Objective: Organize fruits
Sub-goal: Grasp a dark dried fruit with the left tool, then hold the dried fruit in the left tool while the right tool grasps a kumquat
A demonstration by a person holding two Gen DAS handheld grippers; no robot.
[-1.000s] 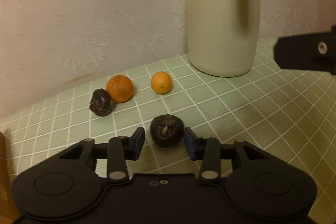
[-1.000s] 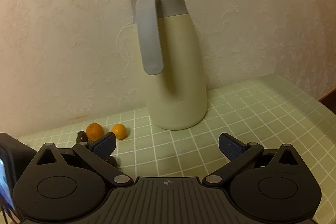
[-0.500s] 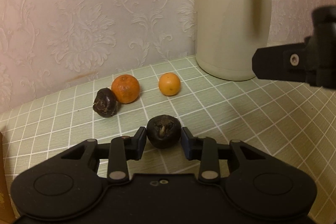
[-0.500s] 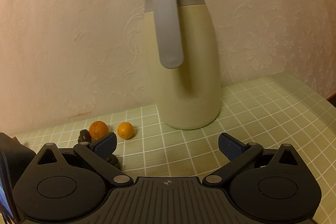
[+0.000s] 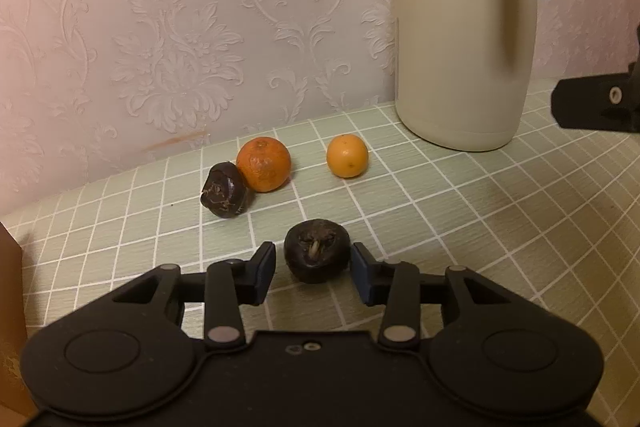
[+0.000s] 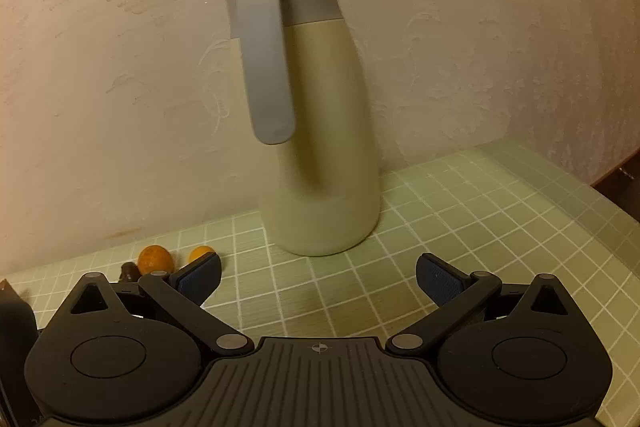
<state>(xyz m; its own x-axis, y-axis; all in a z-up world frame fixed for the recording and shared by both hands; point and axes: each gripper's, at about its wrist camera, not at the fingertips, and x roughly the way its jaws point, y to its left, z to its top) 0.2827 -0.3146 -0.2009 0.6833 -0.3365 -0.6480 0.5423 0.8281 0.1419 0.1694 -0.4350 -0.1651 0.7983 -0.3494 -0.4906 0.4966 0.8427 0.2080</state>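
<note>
A dark, wrinkled round fruit (image 5: 316,255) rests on the green tiled tabletop (image 5: 480,227) between the fingers of my left gripper (image 5: 312,261). The jaws are opening: a gap shows at the left pad and the right pad stands close to the fruit. A second dark fruit (image 5: 223,195) leans against a large orange (image 5: 264,165) farther back. A smaller orange (image 5: 347,155) sits to their right. My right gripper (image 6: 318,269) is open with nothing in it, above bare tiles in front of the jug. The two oranges (image 6: 155,258) show at its left.
A tall cream jug (image 5: 460,47) with a grey handle stands at the back right against the patterned wall. Part of my right gripper (image 5: 596,103) juts in at the right edge. A brown box edge (image 5: 10,307) is at the far left.
Half a second ago the left pads pressed on the dark fruit; now they have parted from it. The fruit lies in the same spot. The right gripper stays open.
</note>
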